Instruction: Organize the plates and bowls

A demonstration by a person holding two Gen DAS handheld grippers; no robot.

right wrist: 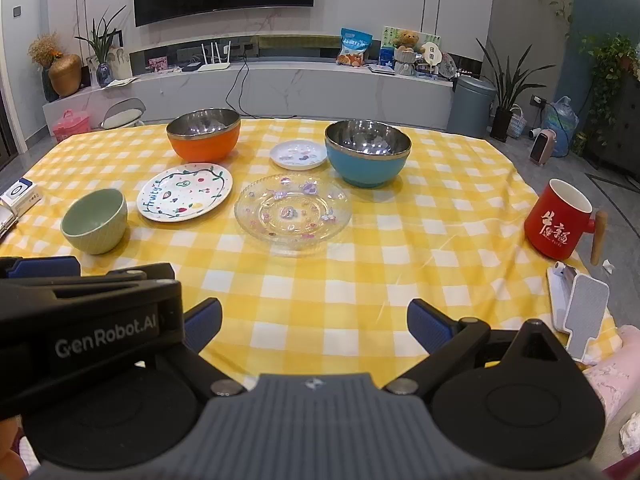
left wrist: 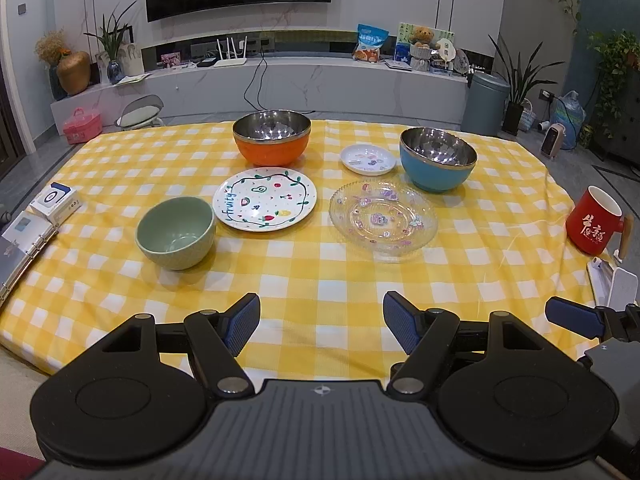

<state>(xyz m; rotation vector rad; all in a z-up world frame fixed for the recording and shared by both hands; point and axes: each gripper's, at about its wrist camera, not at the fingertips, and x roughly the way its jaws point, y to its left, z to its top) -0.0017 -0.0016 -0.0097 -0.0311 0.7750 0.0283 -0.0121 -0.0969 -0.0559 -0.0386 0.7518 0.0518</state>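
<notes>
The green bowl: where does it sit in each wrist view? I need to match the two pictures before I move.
Left wrist: the green bowl is left of centre, just left of the fruit-painted plate, ahead of the open left gripper.
Right wrist: the green bowl sits near the left edge, above the left gripper's body.
Shared landmark: the fruit-painted plate, immediately right of the bowl in both.

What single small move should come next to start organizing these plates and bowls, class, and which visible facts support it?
Probably ease the left gripper forward toward the green bowl. Both grippers are open and hold nothing, hanging over the near edge of the checked cloth. Nothing is stacked yet, and that bowl is the nearest dish on the left side. The right gripper could wait.
</notes>
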